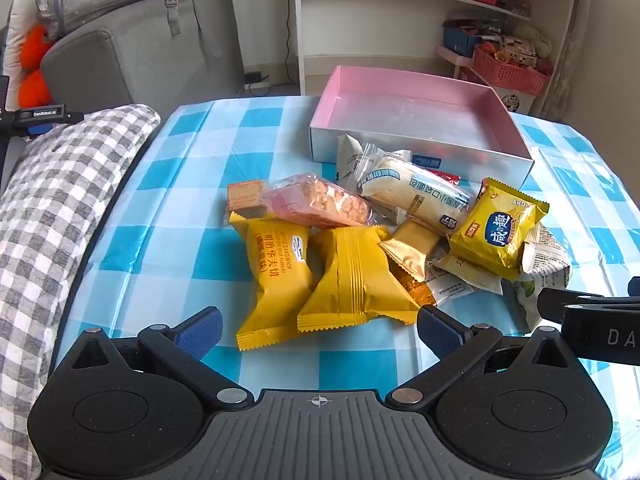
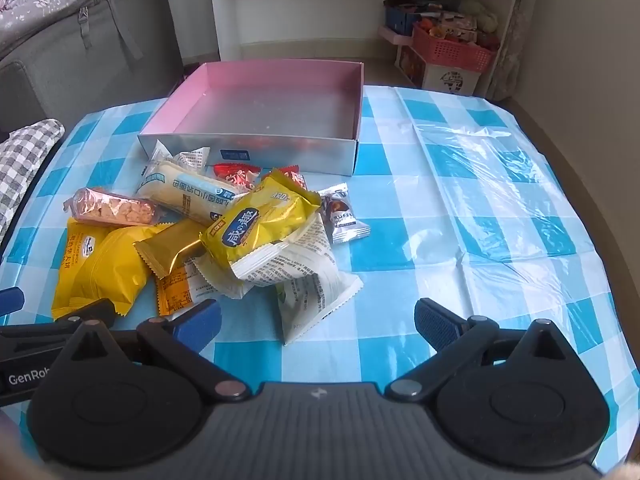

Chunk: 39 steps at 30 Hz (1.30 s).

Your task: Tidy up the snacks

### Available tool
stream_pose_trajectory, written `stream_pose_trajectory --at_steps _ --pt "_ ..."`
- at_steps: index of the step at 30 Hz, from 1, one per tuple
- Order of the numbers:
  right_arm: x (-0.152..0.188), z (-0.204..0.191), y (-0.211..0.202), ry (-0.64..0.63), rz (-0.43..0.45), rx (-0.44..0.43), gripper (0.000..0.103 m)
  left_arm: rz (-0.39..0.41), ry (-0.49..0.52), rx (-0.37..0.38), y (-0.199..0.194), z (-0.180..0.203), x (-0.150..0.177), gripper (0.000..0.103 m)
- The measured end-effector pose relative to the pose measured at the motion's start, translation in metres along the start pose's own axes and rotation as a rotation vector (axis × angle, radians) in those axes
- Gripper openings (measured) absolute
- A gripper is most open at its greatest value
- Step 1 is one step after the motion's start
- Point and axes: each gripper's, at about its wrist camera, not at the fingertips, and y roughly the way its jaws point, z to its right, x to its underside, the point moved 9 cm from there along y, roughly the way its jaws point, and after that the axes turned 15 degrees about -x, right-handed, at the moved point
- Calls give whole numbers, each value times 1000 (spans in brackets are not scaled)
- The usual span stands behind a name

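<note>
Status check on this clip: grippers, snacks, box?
Both open, empty: left hand-held gripper, right hand-held gripper. Snack pile loose on the tablecloth, pink-lined box behind it holds nothing. Nothing blocking.

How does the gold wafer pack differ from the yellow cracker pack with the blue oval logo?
The gold wafer pack is slim, plain and metallic; the yellow cracker pack is wider, puffier and printed with a blue oval logo. The gold wafer pack lies low, partly tucked under neighbours; the yellow cracker pack sits on top of the pile, tilted on white packets. Both have crimped ends and lie outside the pink-lined box.
</note>
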Motion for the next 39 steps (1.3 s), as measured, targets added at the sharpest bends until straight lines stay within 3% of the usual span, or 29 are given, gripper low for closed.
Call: stream_pose_trajectory --at_steps 39 --pt "2 0 3 6 -7 -4 103 1 2 -2 -1 0 0 103"
